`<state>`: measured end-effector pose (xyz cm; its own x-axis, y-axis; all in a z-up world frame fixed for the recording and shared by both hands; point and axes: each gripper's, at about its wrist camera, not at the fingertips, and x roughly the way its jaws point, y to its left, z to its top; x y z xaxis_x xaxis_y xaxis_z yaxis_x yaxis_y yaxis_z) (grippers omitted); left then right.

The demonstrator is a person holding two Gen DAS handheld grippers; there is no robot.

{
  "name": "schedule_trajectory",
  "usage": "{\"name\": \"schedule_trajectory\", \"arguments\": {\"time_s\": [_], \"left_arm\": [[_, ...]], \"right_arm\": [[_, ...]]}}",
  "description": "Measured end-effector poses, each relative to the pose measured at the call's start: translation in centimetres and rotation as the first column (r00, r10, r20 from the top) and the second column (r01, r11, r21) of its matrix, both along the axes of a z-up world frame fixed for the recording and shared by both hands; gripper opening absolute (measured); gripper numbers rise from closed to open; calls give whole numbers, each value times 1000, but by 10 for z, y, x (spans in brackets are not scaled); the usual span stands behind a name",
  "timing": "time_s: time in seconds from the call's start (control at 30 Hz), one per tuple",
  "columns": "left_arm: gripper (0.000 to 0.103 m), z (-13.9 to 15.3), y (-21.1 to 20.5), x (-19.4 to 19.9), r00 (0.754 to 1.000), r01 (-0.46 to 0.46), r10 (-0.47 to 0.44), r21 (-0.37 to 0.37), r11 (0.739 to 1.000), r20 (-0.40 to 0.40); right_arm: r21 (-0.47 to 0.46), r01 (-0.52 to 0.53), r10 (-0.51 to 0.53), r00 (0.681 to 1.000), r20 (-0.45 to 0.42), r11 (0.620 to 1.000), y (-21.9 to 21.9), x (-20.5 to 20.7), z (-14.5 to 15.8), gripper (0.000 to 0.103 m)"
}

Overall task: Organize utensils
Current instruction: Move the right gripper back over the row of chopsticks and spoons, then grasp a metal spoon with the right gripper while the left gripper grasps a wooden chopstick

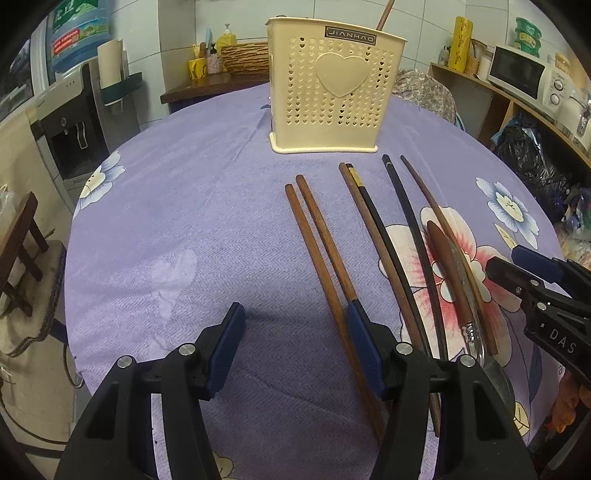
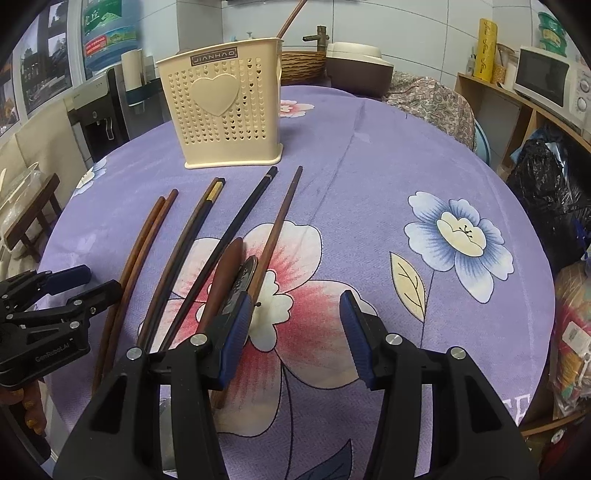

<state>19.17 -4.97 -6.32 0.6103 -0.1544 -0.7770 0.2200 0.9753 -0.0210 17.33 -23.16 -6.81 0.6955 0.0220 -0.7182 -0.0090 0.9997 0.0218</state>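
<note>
Both grippers hover low over a round table covered in a purple flowered cloth [image 1: 166,229], and both stand open with nothing between their blue pads. In the left wrist view, the left gripper [image 1: 293,343] has bare cloth in the gap between its fingers; its right pad [image 1: 364,347] sits over the near part of a pair of brown chopsticks [image 1: 317,243] that lie side by side, pointing away toward a holder. The right gripper [image 2: 295,332], in its own view, hangs above a large pink flower printed on the cloth, with its left pad [image 2: 236,332] just over the near end of a small knife with a brown handle [image 2: 225,280].

Between the two grippers the utensils lie in a loose row on the cloth. From left to right: the brown pair, then a brown chopstick beside a black one with a gold band [image 2: 195,221], then a single black chopstick [image 2: 236,225], then the knife, then another brown chopstick [image 2: 277,229].

Beyond their far tips stands a cream plastic utensil holder [image 1: 332,88], upright, its wall pierced with small hearts and bearing one large raised heart. A brown stick [image 2: 291,16] pokes up from behind its rim.
</note>
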Motion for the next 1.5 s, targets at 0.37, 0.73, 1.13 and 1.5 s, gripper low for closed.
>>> {"name": "schedule_trajectory", "arguments": {"time_s": [0.37, 0.73, 1.13, 1.5], "left_arm": [[59, 1, 33, 3, 998, -64, 63, -22, 998, -17], [59, 8, 39, 9, 997, -82, 82, -80, 993, -7], [59, 6, 51, 9, 996, -93, 92, -100, 991, -14], [59, 5, 53, 16, 995, -97, 94, -109, 989, -30]], "right_arm": [[24, 8, -9, 1000, 15, 1000, -5, 0, 6, 52], [50, -140, 142, 989, -33, 989, 38, 32, 6, 26], [11, -126, 127, 988, -91, 992, 50, 52, -7, 19], [-7, -139, 137, 980, -145, 990, 52, 68, -7, 19]]}}
